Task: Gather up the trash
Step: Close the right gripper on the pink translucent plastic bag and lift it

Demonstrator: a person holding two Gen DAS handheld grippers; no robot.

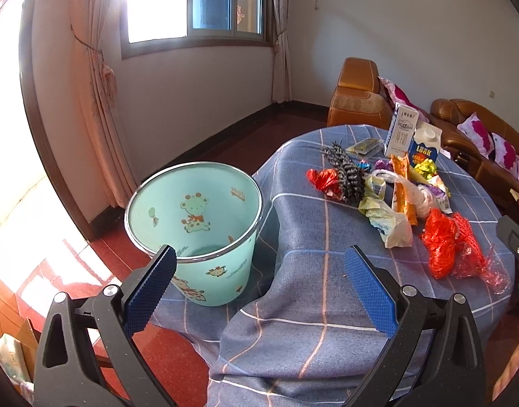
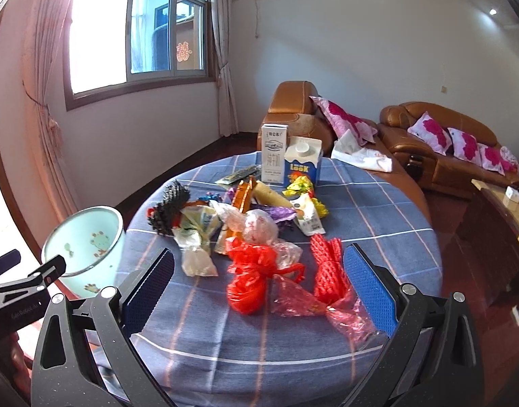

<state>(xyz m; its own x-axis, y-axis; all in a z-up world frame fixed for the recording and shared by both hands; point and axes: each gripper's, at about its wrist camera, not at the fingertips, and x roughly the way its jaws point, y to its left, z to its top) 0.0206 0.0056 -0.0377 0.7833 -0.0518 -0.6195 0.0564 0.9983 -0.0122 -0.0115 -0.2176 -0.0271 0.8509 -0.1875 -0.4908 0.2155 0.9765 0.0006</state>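
Trash (image 2: 259, 224) lies heaped, crumpled and colourful, on checked tablecloth (image 2: 378, 210).

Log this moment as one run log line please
stage: start | left gripper: open, by bin | right gripper: open, over red bag | bin: empty

Daylight pours in hard through the window (image 1: 195, 3), blowing out to pure white in both views and washing the curtain (image 1: 93, 78) pink. Glare bleaches the red floor (image 1: 56, 264) at the left edge. The blue checked tablecloth (image 2: 378, 210) sits evenly lit, shadows soft. Fisheye bending curves walls and frames, dark vignette in the corners. Focus is sharp mid-frame, softer toward the rims.
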